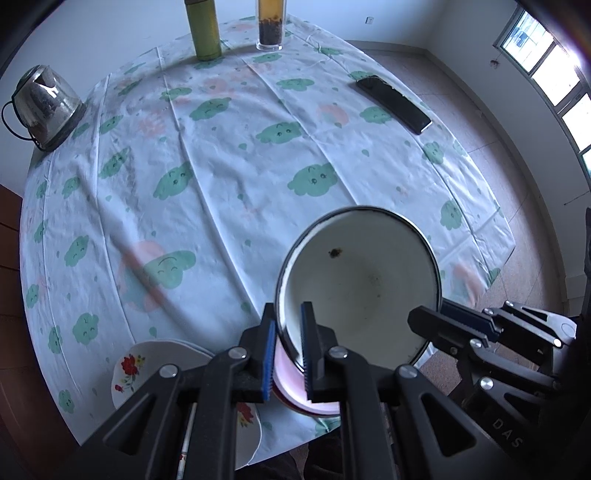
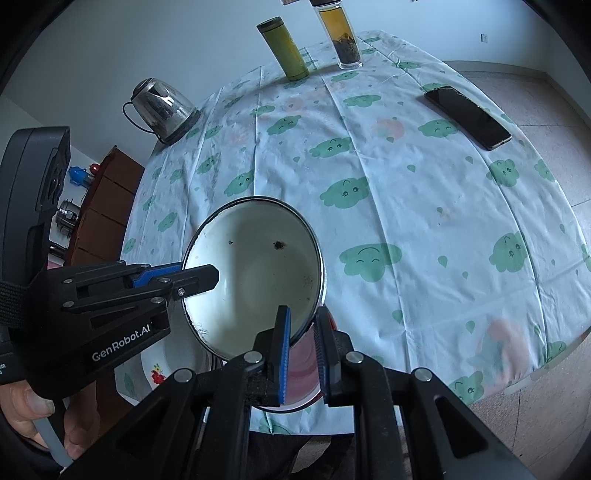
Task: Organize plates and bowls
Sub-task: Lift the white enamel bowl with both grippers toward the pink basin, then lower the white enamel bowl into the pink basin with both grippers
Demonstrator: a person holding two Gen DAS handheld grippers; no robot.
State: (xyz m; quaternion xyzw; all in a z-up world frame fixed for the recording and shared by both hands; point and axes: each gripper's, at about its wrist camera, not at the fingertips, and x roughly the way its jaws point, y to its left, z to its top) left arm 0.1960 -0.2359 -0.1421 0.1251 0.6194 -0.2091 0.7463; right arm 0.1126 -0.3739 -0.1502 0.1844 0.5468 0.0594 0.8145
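A white enamel bowl (image 1: 365, 280) with a dark rim is held tilted above the table's near edge. My left gripper (image 1: 290, 350) is shut on its left rim. My right gripper (image 2: 301, 350) is shut on its right rim; the bowl also shows in the right wrist view (image 2: 258, 273). Below the bowl lies a pink plate (image 1: 314, 402), also in the right wrist view (image 2: 299, 380). A white flowered plate (image 1: 144, 369) lies to its left at the table edge, partly hidden by my left gripper.
A table with a green cloud-print cloth (image 1: 229, 177). A glass kettle (image 1: 44, 107) stands at the far left. A green flask (image 1: 205, 29) and a glass tea bottle (image 1: 270, 26) stand at the back. A black phone (image 1: 393, 103) lies at the far right.
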